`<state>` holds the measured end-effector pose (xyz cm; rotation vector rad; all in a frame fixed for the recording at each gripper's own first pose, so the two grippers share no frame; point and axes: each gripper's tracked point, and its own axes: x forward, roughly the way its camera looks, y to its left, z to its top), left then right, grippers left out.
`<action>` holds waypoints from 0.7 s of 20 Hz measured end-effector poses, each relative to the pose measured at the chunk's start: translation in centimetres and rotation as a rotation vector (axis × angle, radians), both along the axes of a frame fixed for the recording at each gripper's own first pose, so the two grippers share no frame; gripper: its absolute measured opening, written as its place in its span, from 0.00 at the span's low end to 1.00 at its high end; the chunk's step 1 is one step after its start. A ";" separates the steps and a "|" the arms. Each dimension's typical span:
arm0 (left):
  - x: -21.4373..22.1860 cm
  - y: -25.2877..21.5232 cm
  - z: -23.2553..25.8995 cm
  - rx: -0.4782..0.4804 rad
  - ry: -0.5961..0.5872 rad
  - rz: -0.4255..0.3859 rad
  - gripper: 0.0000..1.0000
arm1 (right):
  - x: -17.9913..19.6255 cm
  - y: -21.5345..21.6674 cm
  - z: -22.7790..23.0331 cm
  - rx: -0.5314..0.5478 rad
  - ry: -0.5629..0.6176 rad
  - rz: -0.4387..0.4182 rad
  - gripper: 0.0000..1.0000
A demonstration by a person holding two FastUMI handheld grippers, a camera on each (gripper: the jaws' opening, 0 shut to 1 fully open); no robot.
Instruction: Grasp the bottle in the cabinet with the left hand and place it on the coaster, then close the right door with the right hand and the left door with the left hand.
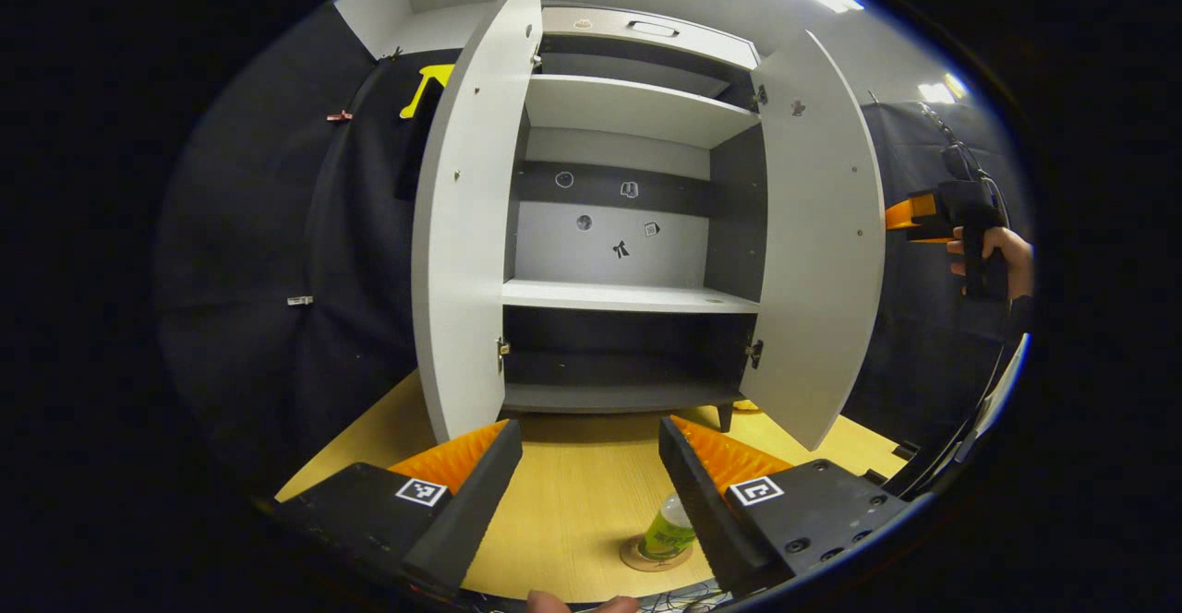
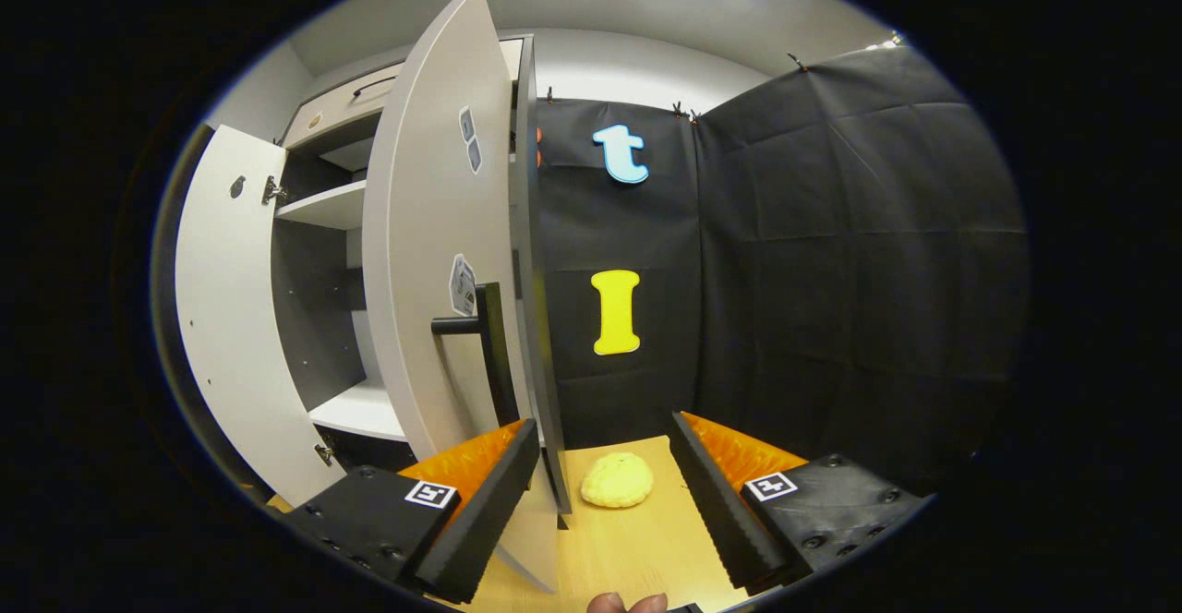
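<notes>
Now for the doors: bottle set down, right door first

Nearest in the left gripper view, the left gripper [image 1: 591, 484] stands with its jaws spread wide and nothing between them. Just beyond its right finger, the small clear plastic bottle with the green label [image 1: 667, 530] stands upright on the round tan coaster [image 1: 646, 559], on the light wooden surface [image 1: 572, 502]. That part of the task looks done, so the step in hand is closing the right door.

In the right gripper view, the right gripper [image 2: 600, 493] is also spread open and empty, and sits close to the outer face of the pale grey right door [image 2: 420, 253], near its dark bar handle [image 2: 480, 336]. A yellow bun-shaped object [image 2: 617, 481] lies on the surface ahead, between the fingers' line of sight.

To close the door well, I would press on its outer face near the free edge or handle, follow the hinge arc, and push steadily until it seats. Farther off, the grey cabinet [image 1: 637, 31] has empty shelves, so nothing should block the swing. The left door [image 1: 471, 225] waits open; keep the left gripper clear of the bottle meanwhile.
</notes>
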<state>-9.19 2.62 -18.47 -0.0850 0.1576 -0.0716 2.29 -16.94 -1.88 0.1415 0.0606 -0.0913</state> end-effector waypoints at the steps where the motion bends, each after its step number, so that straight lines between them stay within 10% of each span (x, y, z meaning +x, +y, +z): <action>1: -0.1 0.5 0.2 0.001 -0.003 0.004 0.95 | -0.1 0.9 0.0 0.006 -0.002 0.012 0.97; 14: 0.5 3.5 2.0 0.003 -0.045 0.026 0.95 | 3.0 14.1 0.2 0.042 0.019 0.188 0.97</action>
